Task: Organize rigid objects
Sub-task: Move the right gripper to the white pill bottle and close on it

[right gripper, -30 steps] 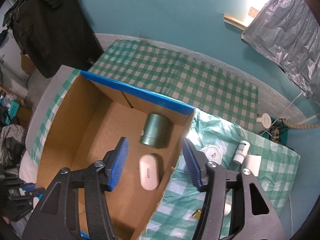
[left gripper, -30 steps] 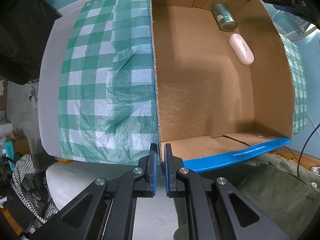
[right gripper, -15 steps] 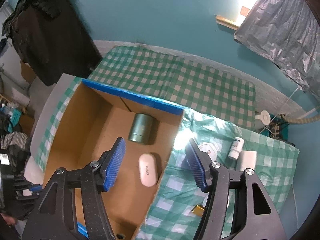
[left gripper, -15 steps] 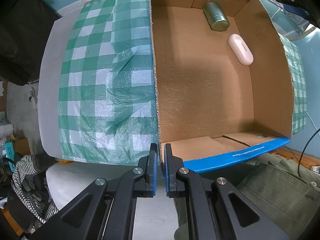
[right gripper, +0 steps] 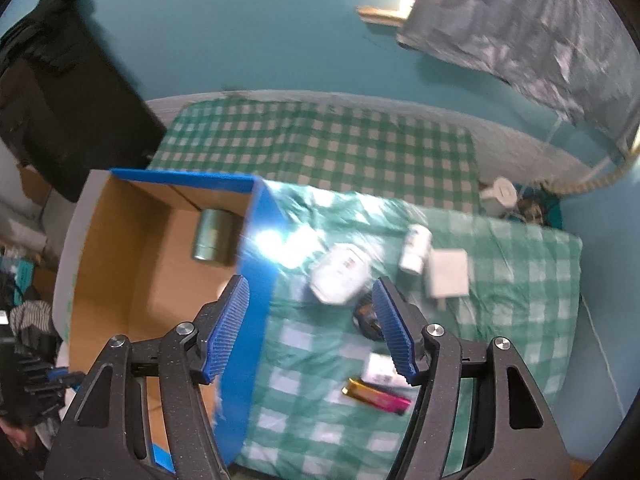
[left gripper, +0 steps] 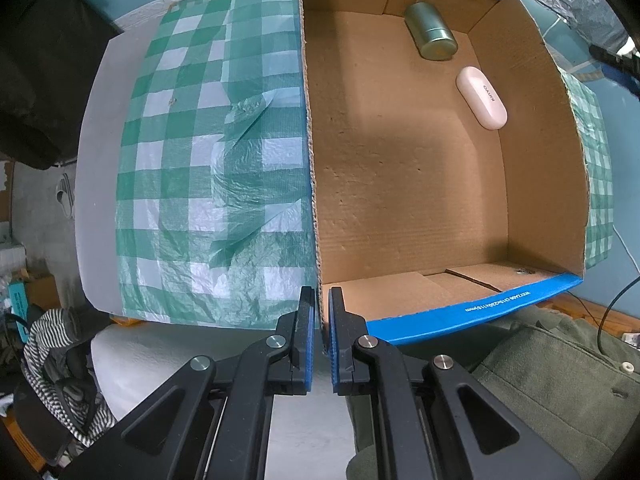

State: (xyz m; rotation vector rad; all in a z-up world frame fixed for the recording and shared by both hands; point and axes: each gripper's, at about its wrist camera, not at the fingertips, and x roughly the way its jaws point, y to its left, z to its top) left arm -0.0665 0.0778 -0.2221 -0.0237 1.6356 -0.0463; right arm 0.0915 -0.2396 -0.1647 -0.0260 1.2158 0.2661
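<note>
A blue-edged cardboard box lies open on a green checked cloth. Inside it lie a green metal tin and a pink oval case. My left gripper is shut on the box's near left corner wall. My right gripper is open and empty, above the cloth just right of the box. Beyond it lie a white octagonal container, a small white bottle, a white charger, a dark round object, a white packet and a gold-and-pink lighter.
The checked cloth covers a grey table. A teal wall is behind. Dark clothing hangs at the left. A white plug and cables lie at the table's far right edge.
My right gripper has swung right, from over the box interior to over the loose items on the cloth. The tin has rolled slightly left in the box. The left gripper stays put.
</note>
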